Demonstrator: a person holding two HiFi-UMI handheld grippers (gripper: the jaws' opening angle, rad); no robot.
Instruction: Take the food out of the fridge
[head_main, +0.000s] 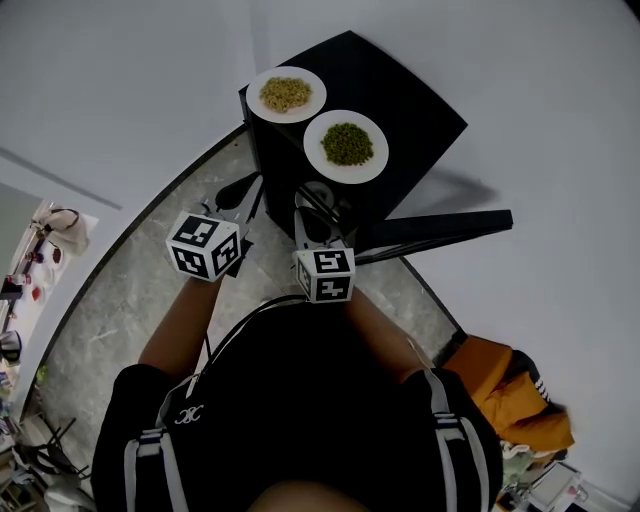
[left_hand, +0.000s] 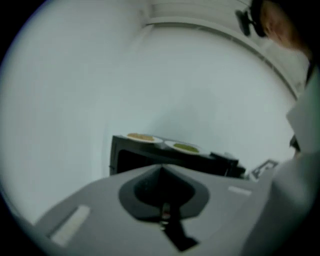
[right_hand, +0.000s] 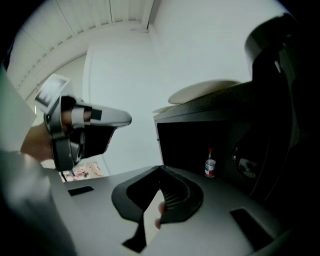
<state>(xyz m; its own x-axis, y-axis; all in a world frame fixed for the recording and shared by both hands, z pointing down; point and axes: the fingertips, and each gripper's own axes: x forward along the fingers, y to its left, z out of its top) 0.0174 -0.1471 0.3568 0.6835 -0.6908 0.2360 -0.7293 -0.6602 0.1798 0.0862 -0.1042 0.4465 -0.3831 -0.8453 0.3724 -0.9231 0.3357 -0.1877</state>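
A small black fridge (head_main: 410, 105) stands against the white wall with its door (head_main: 440, 230) swung open to the right. On its top sit a plate of tan food (head_main: 286, 94) and a plate of green food (head_main: 346, 145). My right gripper (head_main: 314, 215) is shut and empty, just in front of the opening. The right gripper view shows the dark inside with a small red-capped bottle (right_hand: 210, 163). My left gripper (head_main: 238, 192) is shut and empty, left of the fridge. In the left gripper view both plates (left_hand: 141, 137) (left_hand: 184, 147) show beyond its tips (left_hand: 161, 167).
An orange bag (head_main: 515, 395) lies on the floor at the lower right. The marble floor (head_main: 120, 300) curves along the white wall. Small clutter (head_main: 40, 250) stands at the far left. The open door blocks the right side of the fridge.
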